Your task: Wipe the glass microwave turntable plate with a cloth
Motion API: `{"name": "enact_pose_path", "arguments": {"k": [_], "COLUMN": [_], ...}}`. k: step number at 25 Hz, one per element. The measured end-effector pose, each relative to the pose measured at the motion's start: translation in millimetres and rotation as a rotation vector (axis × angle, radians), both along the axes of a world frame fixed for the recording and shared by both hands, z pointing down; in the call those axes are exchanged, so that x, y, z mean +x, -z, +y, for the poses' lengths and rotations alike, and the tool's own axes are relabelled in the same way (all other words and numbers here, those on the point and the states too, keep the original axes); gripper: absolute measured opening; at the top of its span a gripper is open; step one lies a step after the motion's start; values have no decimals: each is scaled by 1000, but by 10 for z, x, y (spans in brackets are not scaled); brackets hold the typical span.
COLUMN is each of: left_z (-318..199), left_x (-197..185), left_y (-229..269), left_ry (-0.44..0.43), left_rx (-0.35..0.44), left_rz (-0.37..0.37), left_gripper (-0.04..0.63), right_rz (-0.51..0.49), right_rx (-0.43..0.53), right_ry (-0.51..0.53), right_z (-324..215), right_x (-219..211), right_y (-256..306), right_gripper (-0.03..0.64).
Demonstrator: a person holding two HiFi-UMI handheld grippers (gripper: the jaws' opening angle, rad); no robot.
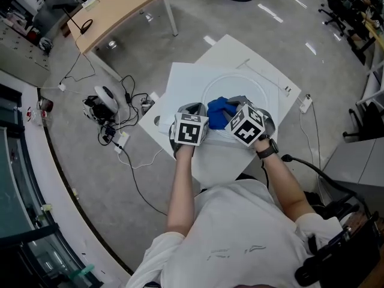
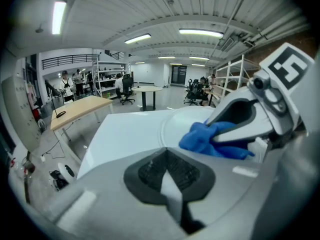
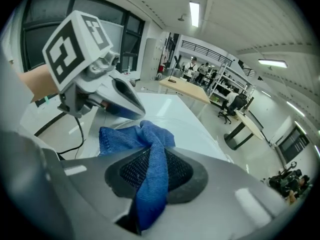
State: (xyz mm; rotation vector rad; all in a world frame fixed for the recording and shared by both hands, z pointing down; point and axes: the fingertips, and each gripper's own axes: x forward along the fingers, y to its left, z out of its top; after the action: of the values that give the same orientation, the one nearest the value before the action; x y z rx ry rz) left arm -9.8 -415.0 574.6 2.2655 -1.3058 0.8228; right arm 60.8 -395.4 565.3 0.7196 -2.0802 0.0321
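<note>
The turntable plate lies on the tabletop. The cloth lies on the plate's near edge, with one end between the jaws of the right gripper. The left gripper is just left of the plate. Cables lie on the floor, left of the plate. Another tabletop stands behind the plate, to the left.

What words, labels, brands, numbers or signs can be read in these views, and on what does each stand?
No words, brands or numbers can be read in any view.
Left marker cube on the left gripper: black-and-white square pattern, no letters.
Right marker cube on the right gripper: likewise only a pattern.
Blue cloth, glass turntable plate, white table: no print visible.
Anything in the background is too small to read.
</note>
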Motion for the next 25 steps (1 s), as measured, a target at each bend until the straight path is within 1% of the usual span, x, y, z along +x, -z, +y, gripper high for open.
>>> {"name": "enact_pose_path", "arguments": {"k": [4, 6, 8, 11, 13, 14, 17, 20, 23, 25], "left_z": [-20, -38, -32, -16, -24, -27, -30, -64, -105, -115], "left_x": [24, 26, 22, 11, 17, 28, 51, 62, 71, 91], "left_y": [-13, -22, -15, 0, -3, -8, -28, -57, -56, -36], "left_ry": [-13, -12, -15, -24, -31, -36, -47, -62, -66, -75], "left_rx": [5, 8, 10, 15, 27, 35, 56, 53, 48, 67], "left_rz": [-11, -16, -16, -17, -27, -32, -45, -38, -30, -19], "left_gripper": [2, 2, 1, 2, 0, 2, 2, 2, 1, 0], "right_rz": [-16, -16, -16, -47, -93, -99, -68, -67, -155, -222], "right_rx": [8, 16, 34, 44, 15, 6, 20, 83, 198, 282], "right_ry": [-73, -128, -206, -320, -377, -399, -465, -568, -660, -696], "right_z": [-272, -381, -457, -485, -457, -435, -362, -319, -251, -63], "right_x": [233, 466, 744, 1087, 1222, 1280, 1469, 1690, 1882, 1903], "right_y": [-4, -10, 7, 18, -9, -11, 8, 90, 312, 566], "right_gripper": [81, 81, 81, 81, 81, 81, 81, 80, 78, 78]}}
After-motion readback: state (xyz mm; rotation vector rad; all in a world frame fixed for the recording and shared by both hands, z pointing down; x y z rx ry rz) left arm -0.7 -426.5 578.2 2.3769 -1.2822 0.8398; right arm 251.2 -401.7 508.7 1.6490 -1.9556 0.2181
